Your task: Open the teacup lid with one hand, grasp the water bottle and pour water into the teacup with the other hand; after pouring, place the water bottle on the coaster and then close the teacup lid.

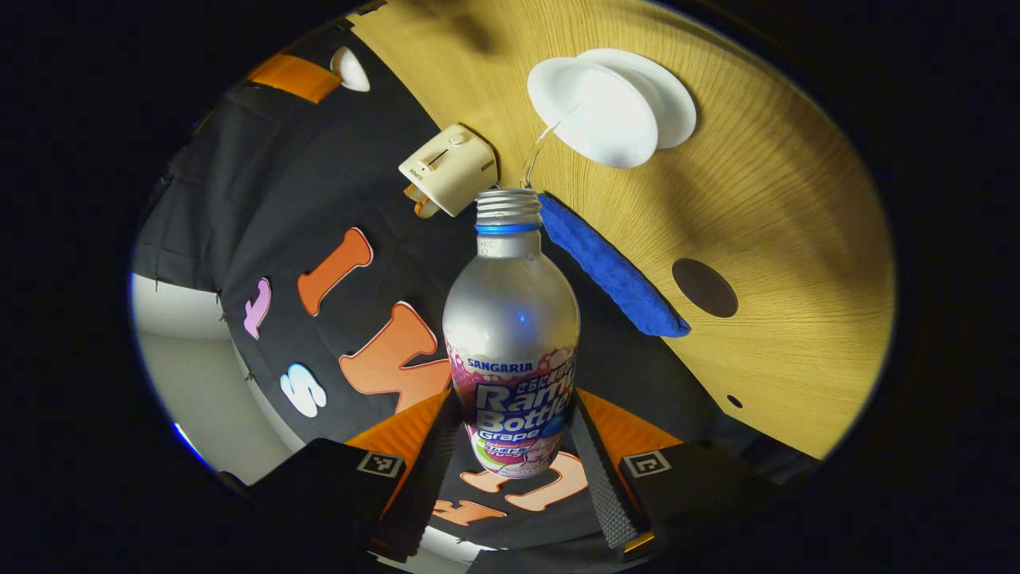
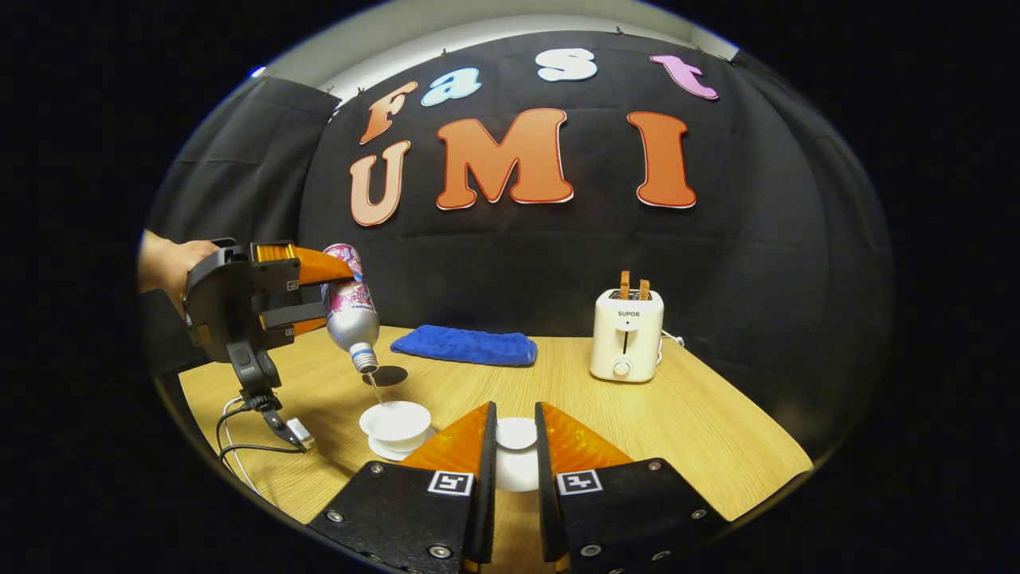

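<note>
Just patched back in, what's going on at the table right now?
Pouring is under way. The left gripper holds the water bottle tipped neck-down, and a thin stream runs into the open teacup on its saucer. The right gripper holds the teacup lid off to the side. The dark round coaster beyond the cup is bare.

We hold the left gripper [image 2: 339, 296] raised over the surface's left edge, tipped steeply downward, its jaws clamped on the bottle [image 2: 349, 307]. A hand [image 2: 163, 263] grips it from behind. The right gripper [image 2: 515, 446] sits low and level near the front edge, jaws closed around the lid [image 2: 516, 434].
</note>
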Demonstrator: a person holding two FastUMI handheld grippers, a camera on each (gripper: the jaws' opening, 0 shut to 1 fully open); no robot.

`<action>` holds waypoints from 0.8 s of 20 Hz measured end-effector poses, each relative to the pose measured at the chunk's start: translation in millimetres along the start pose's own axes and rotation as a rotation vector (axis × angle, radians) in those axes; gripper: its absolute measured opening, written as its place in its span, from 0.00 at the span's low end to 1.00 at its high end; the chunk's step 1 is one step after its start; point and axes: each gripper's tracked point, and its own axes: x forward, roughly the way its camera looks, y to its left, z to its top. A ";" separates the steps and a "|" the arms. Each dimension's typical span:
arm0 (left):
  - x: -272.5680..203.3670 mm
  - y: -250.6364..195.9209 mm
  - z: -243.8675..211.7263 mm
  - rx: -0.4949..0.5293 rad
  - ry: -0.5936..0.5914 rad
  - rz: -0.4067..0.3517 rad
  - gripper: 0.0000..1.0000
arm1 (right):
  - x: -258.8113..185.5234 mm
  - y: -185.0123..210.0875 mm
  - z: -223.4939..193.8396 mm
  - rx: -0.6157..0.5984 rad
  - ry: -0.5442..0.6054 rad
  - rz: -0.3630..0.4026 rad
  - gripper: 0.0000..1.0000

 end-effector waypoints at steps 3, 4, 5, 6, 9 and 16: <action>-1.7 -1.6 5.2 0.017 -0.014 0.005 0.88 | -0.4 1.8 -1.4 -0.004 0.006 0.004 0.24; 1.0 -1.4 5.8 0.017 -0.017 0.003 0.82 | -0.1 1.8 -1.7 -0.005 0.008 0.003 0.24; 1.3 -1.2 5.2 0.012 -0.015 0.006 0.85 | -0.1 2.2 -2.2 -0.007 0.012 0.003 0.24; 2.6 -0.5 4.8 0.001 -0.017 0.007 0.87 | -0.4 2.9 -2.1 -0.011 0.012 0.007 0.24; 2.6 7.4 2.2 -0.031 -0.011 0.032 0.85 | -0.3 2.8 0.0 -0.010 0.010 0.009 0.24; -4.2 17.1 -26.2 -0.206 0.041 0.094 0.81 | -1.0 5.2 7.3 -0.014 0.003 0.013 0.24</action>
